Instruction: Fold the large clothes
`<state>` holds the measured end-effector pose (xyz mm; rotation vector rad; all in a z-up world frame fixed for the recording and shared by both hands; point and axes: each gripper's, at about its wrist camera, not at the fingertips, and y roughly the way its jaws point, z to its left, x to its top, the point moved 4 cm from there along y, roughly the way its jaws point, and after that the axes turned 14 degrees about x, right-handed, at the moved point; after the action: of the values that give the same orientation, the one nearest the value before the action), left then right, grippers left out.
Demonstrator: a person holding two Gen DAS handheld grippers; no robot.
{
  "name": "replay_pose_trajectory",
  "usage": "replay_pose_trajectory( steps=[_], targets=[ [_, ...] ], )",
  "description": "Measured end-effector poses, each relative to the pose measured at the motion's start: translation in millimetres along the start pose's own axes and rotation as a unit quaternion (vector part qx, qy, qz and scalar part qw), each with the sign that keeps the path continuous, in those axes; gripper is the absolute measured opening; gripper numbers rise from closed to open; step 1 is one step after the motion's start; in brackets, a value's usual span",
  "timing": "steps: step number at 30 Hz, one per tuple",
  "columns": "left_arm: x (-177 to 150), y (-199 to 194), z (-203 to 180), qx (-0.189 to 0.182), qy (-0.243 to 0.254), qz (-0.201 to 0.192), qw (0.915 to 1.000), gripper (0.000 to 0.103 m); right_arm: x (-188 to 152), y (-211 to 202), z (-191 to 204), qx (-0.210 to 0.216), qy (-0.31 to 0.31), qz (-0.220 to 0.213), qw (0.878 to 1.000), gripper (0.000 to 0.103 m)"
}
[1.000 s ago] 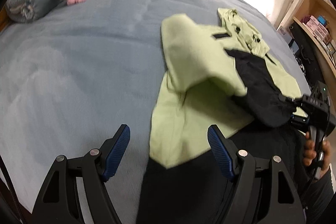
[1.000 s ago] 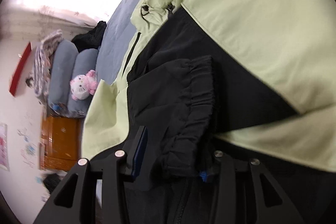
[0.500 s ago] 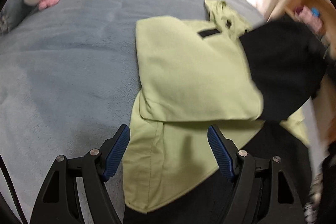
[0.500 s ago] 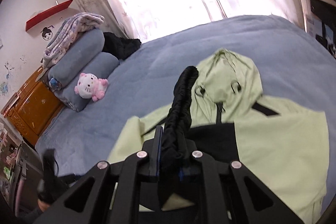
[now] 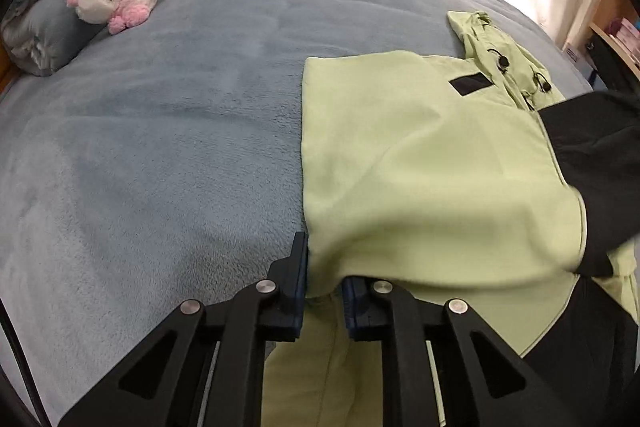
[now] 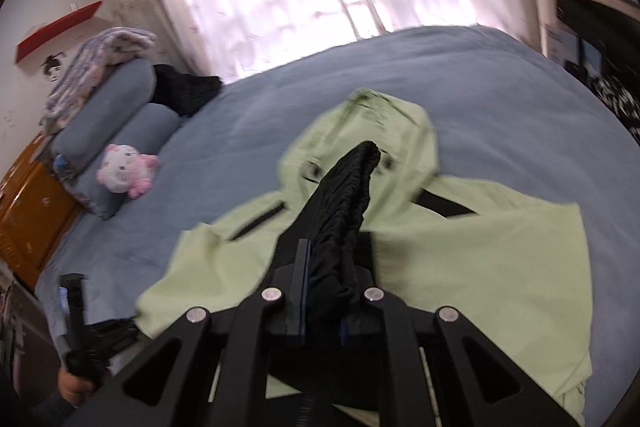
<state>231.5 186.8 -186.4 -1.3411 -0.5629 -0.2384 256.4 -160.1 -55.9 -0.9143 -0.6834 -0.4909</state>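
Left claw (image 5: 324,291) just closed on smooth green jacket (image 5: 420,167) (black cuff (image 6: 348,211) ruched)

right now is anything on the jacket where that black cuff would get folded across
Nothing visible is. The right tool is shut on the black cuff, held up over the green jacket, whose chest and hood lie bare. The plush cat sits off by the pillows, well clear. The left tool pinches the jacket's near edge.

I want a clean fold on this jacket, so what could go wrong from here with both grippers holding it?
1. The right gripper pinches only the black elastic cuff; it may slip out.
2. The left gripper holds a thin green edge of the light green and black hooded jacket; pulling could undo the folded sleeve.
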Motion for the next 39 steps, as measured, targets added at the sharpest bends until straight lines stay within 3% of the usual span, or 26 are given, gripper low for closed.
replay_pose_trajectory(
  steps=[3,6,8,10,12,13,14,15,19,22,33,35,37,39],
  targets=[
    [-6.7,2.0,-2.5,0.0,0.019,0.0,0.9998,0.013,-16.9,10.5,-30.3,-0.019,0.021,0.007,1.0,0.009],
    [-12.4,10.9,-10.6,0.004,0.037,0.01,0.9992,0.013,-46.0,34.2,-63.5,-0.05,0.054,0.051,0.996,0.009],
    [-14.3,11.3,-12.1,0.01,0.051,0.006,0.9987,0.014,-69.5,49.2,-83.0,-0.05,0.09,0.093,0.99,0.012],
    [-14.5,8.1,-12.7,0.006,0.066,0.01,0.9978,0.018,-78.7,47.5,-89.4,-0.029,0.112,0.097,0.988,0.014],
    [-15.5,5.9,-12.2,-0.015,0.078,0.026,0.9965,0.042,-75.8,42.5,-92.5,0.004,0.138,0.109,0.984,0.024],
    [-15.2,3.4,-9.5,-0.026,0.082,0.032,0.9958,0.05,-74.2,40.7,-93.6,0.016,0.145,0.111,0.983,0.036],
    [-13.7,-0.2,-5.4,-0.035,0.085,0.032,0.9953,0.068,-70.8,37.7,-95.4,0.022,0.148,0.11,0.983,0.045],
    [-11.7,-5.3,-0.7,-0.052,0.081,0.027,0.995,0.076,-67.8,35.8,-98.0,0.022,0.148,0.108,0.983,0.048],
    [1.9,-19.3,15.5,-0.149,0.06,0.036,0.9864,0.077,-58.5,39.5,-109.7,0.033,0.175,0.113,0.977,0.048],
    [19.9,-15.9,25.8,-0.19,0.03,0.047,0.9802,0.077,-50.5,47.8,-121.5,0.04,0.193,0.114,0.974,0.048],
    [99.6,83.2,9.2,-0.139,-0.002,0.086,0.9866,0.077,-29.1,71.3,-144.0,0.079,0.213,0.096,0.969,0.048],
    [109.8,95.4,7.4,-0.133,-0.009,0.083,0.9876,0.076,-25.5,76.4,-144.3,0.081,0.204,0.098,0.971,0.048],
    [118.0,102.0,5.6,-0.124,-0.009,0.073,0.9895,0.063,-23.4,79.1,-145.5,0.082,0.197,0.098,0.972,0.048],
    [123.6,104.2,1.3,-0.116,-0.002,0.059,0.9914,0.012,-23.8,79.7,-144.8,0.072,0.185,0.101,0.975,0.042]
  ],
)
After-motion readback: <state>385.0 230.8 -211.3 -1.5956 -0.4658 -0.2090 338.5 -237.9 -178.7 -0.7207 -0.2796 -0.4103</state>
